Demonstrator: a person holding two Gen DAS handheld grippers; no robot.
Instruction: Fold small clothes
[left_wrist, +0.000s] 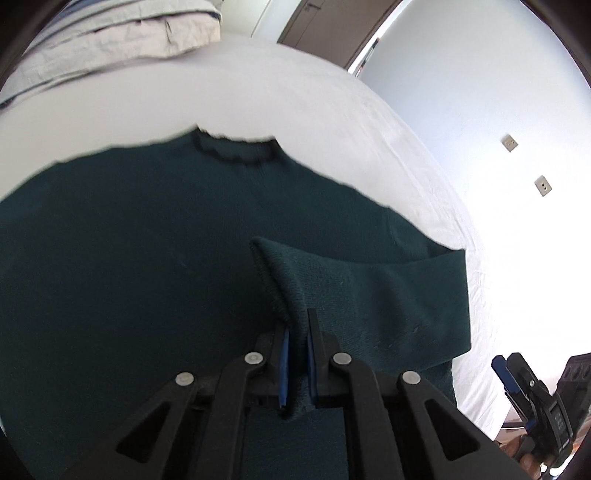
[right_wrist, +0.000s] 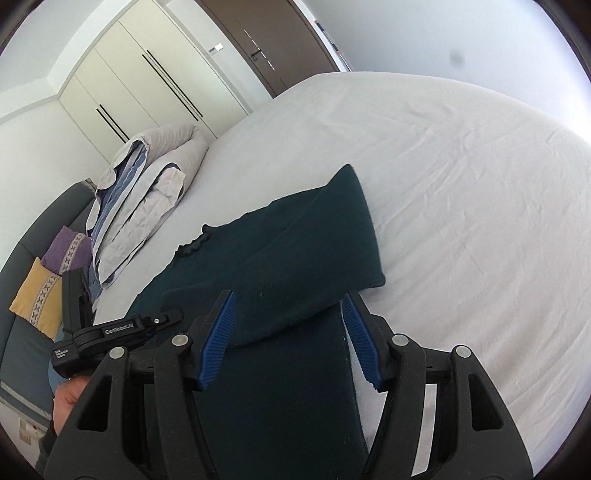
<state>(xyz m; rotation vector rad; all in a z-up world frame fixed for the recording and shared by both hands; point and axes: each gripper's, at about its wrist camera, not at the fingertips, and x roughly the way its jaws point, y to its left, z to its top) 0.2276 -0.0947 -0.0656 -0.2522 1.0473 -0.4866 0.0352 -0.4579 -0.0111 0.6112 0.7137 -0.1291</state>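
A dark green knit sweater lies flat on the white bed sheet, its ruffled neckline at the far side. My left gripper is shut on the cuff end of one sleeve, which is folded in over the body. In the right wrist view the sweater runs under my right gripper. That gripper stands open, its blue pads on either side of the folded sleeve and not pressing on it. The left gripper shows at the sweater's left edge.
A folded grey duvet lies at the head of the bed, beside yellow and purple cushions. A person's hand holds the left gripper. Bare sheet spreads to the right; a wardrobe and a door stand behind.
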